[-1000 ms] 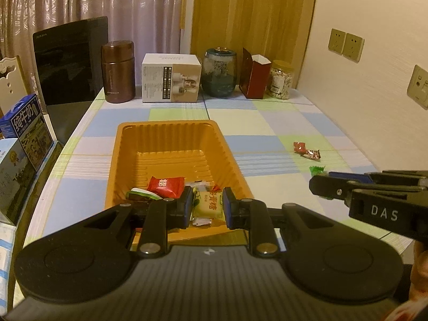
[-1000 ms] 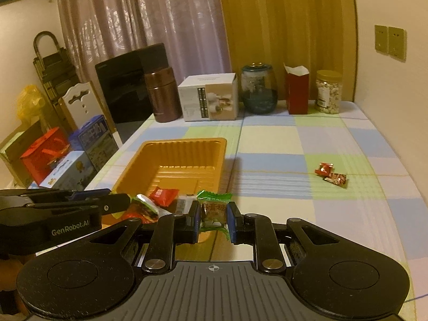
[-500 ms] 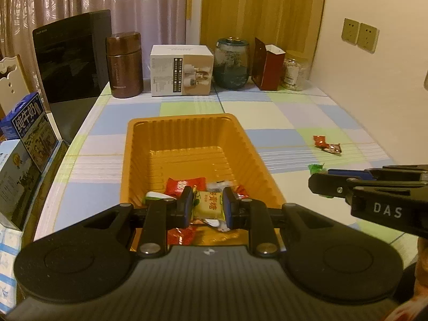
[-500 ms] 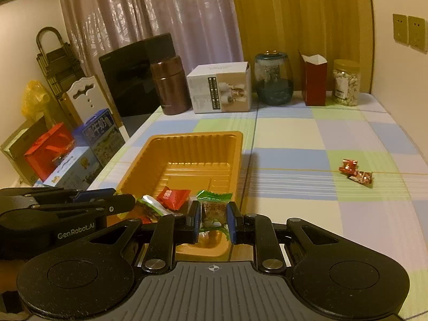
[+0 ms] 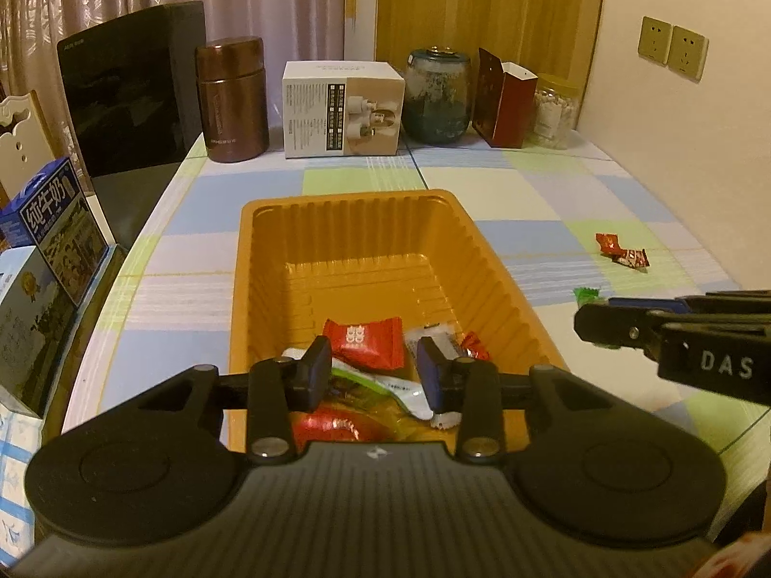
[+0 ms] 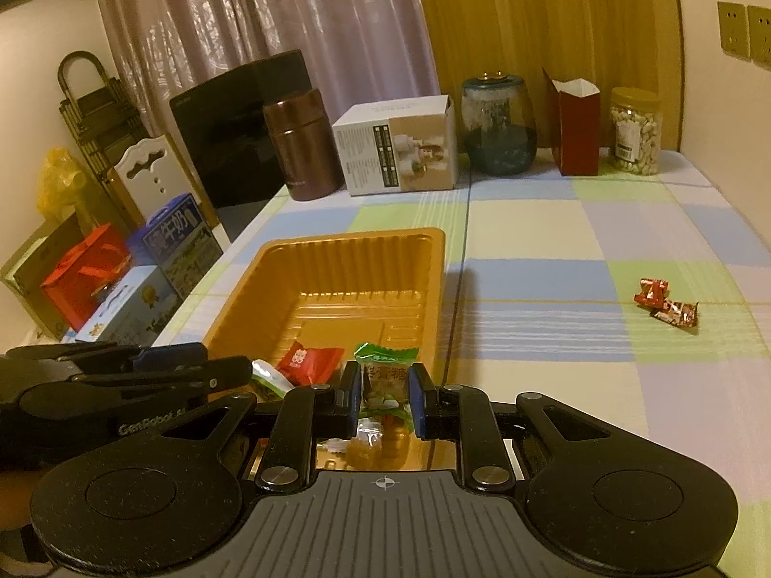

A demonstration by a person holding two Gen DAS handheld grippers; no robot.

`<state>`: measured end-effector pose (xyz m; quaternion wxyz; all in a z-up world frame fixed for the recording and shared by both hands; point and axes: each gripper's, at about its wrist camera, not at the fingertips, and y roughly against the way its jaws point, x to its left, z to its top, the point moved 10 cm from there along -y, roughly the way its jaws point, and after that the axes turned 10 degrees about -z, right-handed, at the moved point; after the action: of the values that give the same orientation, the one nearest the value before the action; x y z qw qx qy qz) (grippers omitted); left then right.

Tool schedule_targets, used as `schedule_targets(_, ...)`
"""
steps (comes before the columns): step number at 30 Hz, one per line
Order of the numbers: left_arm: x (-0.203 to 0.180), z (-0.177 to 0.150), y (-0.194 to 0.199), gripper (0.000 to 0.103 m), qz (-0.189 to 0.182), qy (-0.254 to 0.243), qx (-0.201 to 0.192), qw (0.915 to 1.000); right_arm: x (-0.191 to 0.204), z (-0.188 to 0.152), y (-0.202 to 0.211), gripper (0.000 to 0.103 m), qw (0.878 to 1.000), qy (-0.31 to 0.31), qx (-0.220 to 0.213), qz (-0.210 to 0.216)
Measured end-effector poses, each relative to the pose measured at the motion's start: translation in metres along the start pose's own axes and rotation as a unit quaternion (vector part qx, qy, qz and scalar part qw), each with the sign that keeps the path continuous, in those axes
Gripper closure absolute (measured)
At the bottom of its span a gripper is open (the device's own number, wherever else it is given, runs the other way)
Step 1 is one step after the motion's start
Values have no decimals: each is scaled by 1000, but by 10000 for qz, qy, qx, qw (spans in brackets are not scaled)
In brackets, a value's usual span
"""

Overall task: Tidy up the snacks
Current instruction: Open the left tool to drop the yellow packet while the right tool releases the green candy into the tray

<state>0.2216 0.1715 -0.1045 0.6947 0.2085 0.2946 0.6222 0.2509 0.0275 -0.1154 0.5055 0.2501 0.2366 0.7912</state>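
Note:
An orange plastic tray [image 5: 337,221] lies on the checked tablecloth, with several wrapped snacks at its near end, among them a red candy [image 5: 364,339] and a white-and-green packet [image 5: 385,385]. My left gripper [image 5: 375,368] hovers over that end. Its jaws are opening and the pads press on nothing. My right gripper [image 6: 384,397] is shut on a green-wrapped candy [image 6: 385,375] above the tray's near right corner [image 6: 433,337]. From the left wrist view the right gripper [image 5: 626,325] shows side-on, the green wrapper's tip [image 5: 585,294] sticking out. Two red candies [image 6: 667,301] lie on the cloth to the right.
Along the table's far edge stand a brown flask [image 5: 233,101], a white box [image 5: 342,108], a glass jar [image 5: 436,96], a red carton [image 5: 506,98] and a jar of nuts [image 5: 554,111]. A black panel [image 5: 130,91] and milk cartons [image 5: 53,226] border the left side.
My left gripper's jaws have parted and the yellow candy they held is no longer between them. Both grippers have moved forward and lower over the tray; the right one still holds the green candy.

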Motion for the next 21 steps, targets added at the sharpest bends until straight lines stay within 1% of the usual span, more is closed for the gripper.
schedule_targets(5,-2,-8,3,68,-15,33,49,10000,5,-3,-2,82,10000,-15,49,77)
schedule_targets(13,0,-11,6,68,22,65,43,10000,13,4,-6,82,9998,-45,29,211)
schedule_targets(18,4,-9,7,68,60,94,24,9999,20,12,-10,82,9991,-94,-32,401)
schedule_targets(21,7,-10,8,67,95,110,19,9999,23,17,-11,80,9979,-211,-62,609)
